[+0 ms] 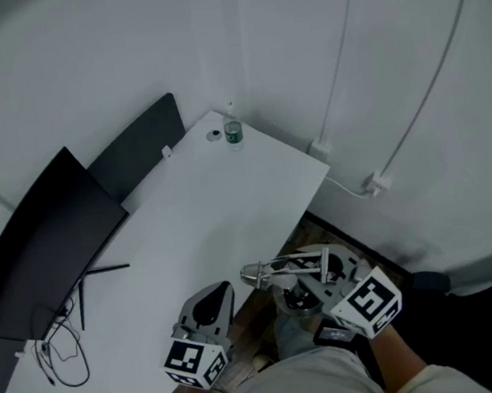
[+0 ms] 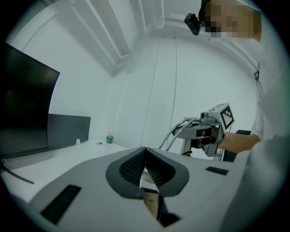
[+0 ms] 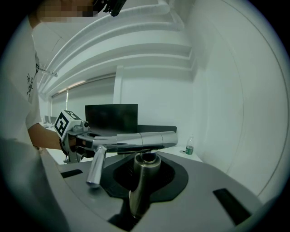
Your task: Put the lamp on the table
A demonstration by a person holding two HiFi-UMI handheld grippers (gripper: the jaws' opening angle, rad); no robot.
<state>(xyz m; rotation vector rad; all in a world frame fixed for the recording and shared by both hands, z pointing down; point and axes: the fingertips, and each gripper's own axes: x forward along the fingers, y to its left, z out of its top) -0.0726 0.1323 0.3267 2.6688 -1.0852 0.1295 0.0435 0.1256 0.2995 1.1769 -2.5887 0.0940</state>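
Note:
The lamp [image 1: 285, 271] is a silver metal desk lamp with a tube head and thin arms, held in the air off the table's near right edge. My right gripper [image 1: 305, 293] is shut on its upright post [image 3: 141, 179], and the tube head [image 3: 144, 138] lies across just above the jaws. The left gripper view shows the lamp [image 2: 182, 129] and the right gripper [image 2: 213, 129] off to the right. My left gripper [image 1: 216, 298] hangs beside it by the white table [image 1: 206, 232] edge, its jaws [image 2: 145, 165] shut with nothing in them.
A dark monitor [image 1: 46, 244] stands at the table's left, with black cables [image 1: 60, 355] below it and a dark divider panel [image 1: 136, 147] behind. A small green-labelled bottle [image 1: 233, 133] and a round cap sit at the far corner. White conduits run along the wall at right.

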